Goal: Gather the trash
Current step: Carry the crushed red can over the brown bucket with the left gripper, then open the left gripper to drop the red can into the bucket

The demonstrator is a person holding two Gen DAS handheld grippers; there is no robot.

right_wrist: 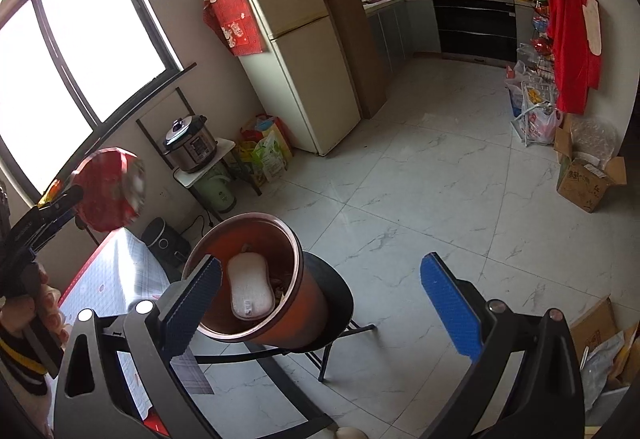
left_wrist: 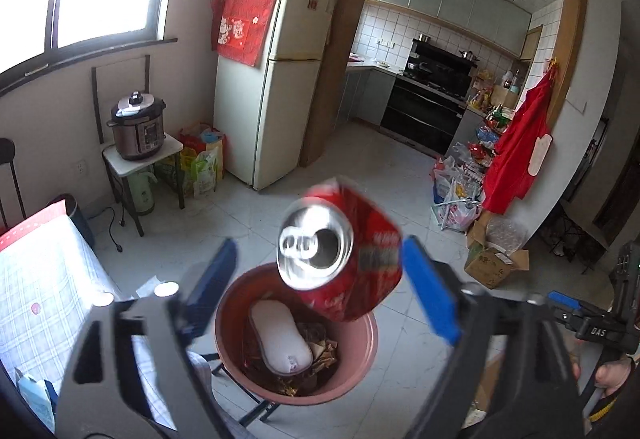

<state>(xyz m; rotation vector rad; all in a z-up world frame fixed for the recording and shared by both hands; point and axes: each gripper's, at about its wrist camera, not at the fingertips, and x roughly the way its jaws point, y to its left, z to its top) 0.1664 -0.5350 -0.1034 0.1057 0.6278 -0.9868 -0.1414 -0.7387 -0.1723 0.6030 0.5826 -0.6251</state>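
Note:
A crushed red drink can (left_wrist: 352, 251) hangs tilted and blurred between the blue pads of my left gripper (left_wrist: 320, 279), right above the pink bin (left_wrist: 370, 355). The jaws stand wide; a clear gap shows between the can and the left pad (left_wrist: 216, 275). The bin holds a white oblong pad (left_wrist: 280, 335) and brown wrappers. In the right wrist view the can (right_wrist: 108, 191) shows at the left by the left gripper's fingers, above and left of the bin (right_wrist: 298, 259), which stands on a black stool (right_wrist: 336, 299). My right gripper (right_wrist: 324, 303) is open and empty, its left pad in front of the bin's rim.
A table with a chequered cloth (left_wrist: 40, 279) lies left of the bin. A fridge (left_wrist: 272, 99), a pressure cooker (left_wrist: 138, 127) on a small stand and bags line the far wall. Cardboard boxes (left_wrist: 496, 263) and a rack of bags (right_wrist: 536, 107) sit at the right on the tiled floor.

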